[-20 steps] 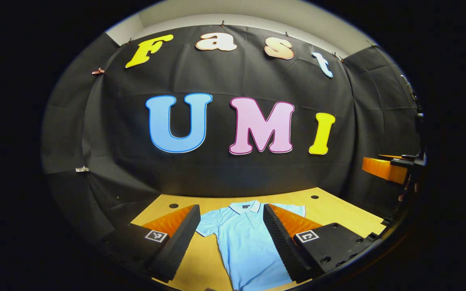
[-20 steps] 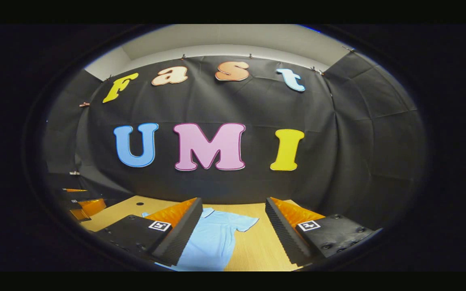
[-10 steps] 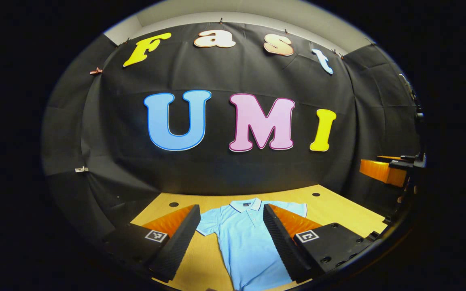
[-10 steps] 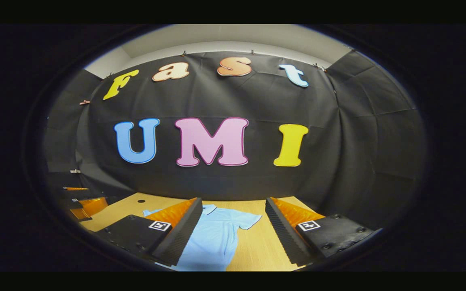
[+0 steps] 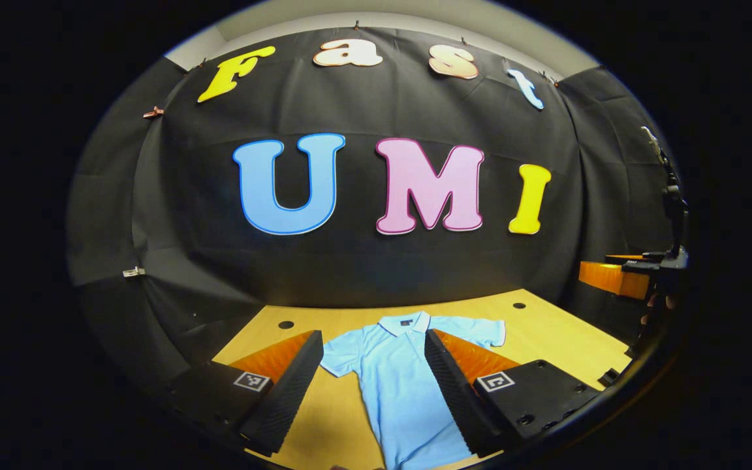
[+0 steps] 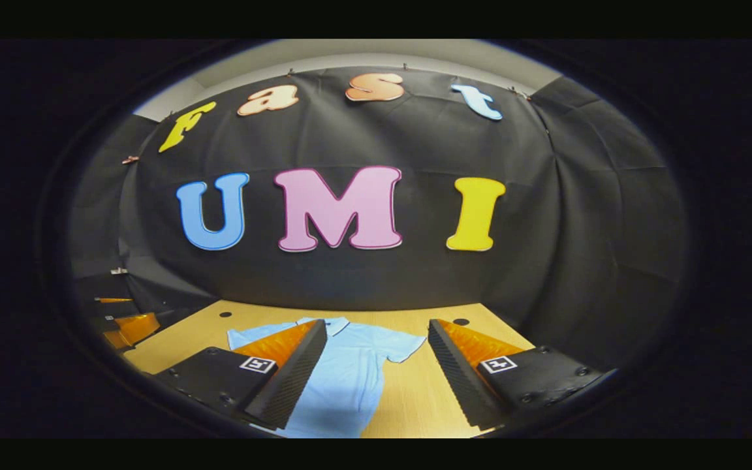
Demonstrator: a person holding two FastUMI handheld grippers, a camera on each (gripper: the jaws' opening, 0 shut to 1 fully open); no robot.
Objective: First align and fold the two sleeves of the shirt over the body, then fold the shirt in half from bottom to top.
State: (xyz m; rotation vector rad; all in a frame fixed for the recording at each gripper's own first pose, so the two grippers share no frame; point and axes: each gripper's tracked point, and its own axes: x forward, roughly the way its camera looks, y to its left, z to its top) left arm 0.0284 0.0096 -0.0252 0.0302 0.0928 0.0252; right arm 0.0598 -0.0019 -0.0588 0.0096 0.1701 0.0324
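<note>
A: Start nearest. What are the tools doing?

B: The left tool (image 5: pixel 369 385) has its fingers spread wide with nothing between them but air; it hangs above the bench (image 5: pixel 546 333), short of the shirt's hem. The right tool (image 6: pixel 376 372) is spread the same way, also empty, above the shirt's right side.

A: And the shirt itself?

B: The shirt (image 5: pixel 402 385) lies flat and face up on the bench, hem toward the tools, collar (image 5: pixel 405 322) at the far end. From the collar, one sleeve (image 5: pixel 340 356) sticks out to the left and the other sleeve (image 5: pixel 484 331) to the right. Both lie on the bench beside the body, not over it.

A: So nothing is folded?

B: As I judge it, no. Neither sleeve is folded in, and the hem hasn't been brought up to the collar. The whole job is still ahead: both sleeve folds, then the bottom-to-top fold.

A: Anything beyond the collar?

B: Only bare bench, then the black cloth wall (image 6: pixel 585 215) behind.
</note>
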